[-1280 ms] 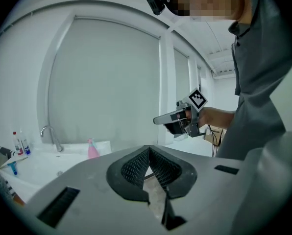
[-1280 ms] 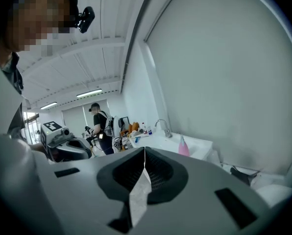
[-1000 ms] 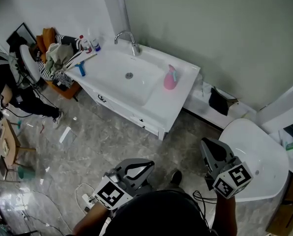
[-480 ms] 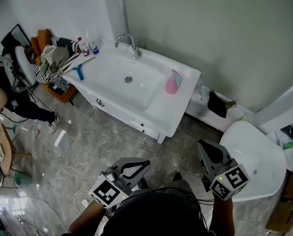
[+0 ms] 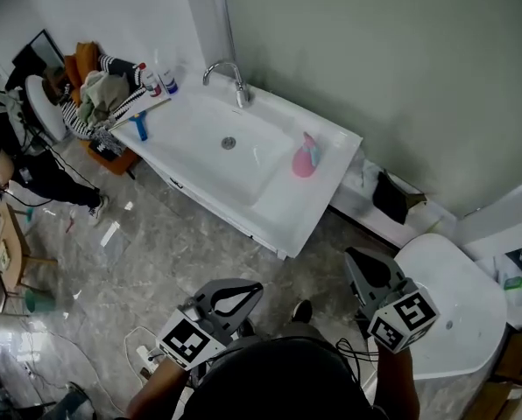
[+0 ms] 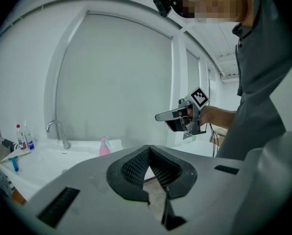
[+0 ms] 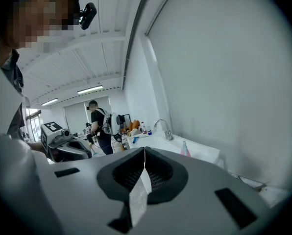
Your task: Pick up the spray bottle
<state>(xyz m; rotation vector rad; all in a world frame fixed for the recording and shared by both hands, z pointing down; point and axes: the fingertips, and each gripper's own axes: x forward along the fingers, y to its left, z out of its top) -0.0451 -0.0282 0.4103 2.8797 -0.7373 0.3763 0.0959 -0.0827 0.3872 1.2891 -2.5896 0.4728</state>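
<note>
Nearest the camera, at the bottom of the head view, the left gripper (image 5: 243, 291) and the right gripper (image 5: 359, 261) are held out side by side over the grey floor, both aimed toward the upper middle of the frame; each one's own view shows its jaws closed tip to tip with nothing between them. By that reading the task has hardly begun: neither gripper is near its target, and what remains is the whole approach, opening a pair of jaws, closing on the bottle and lifting it. Lower right, just beside the right gripper, is a white rounded fixture (image 5: 454, 296). Further up, across a stretch of bare floor, stands the white desk (image 5: 318, 195) with a sink (image 5: 248, 169) sunk into it; the sink looks empty apart from its drain (image 5: 229, 143). The pink spray bottle (image 5: 305, 156) stands upright on the desk's flat rim just right of the sink, well apart from both grippers. Beyond it a faucet (image 5: 235, 81) rises at the back edge, a blue item (image 5: 140, 128) lies on the desk's left end, and two small bottles (image 5: 156, 81) stand at the far left corner, next to a heap of clothes (image 5: 99, 94) in the upper left
</note>
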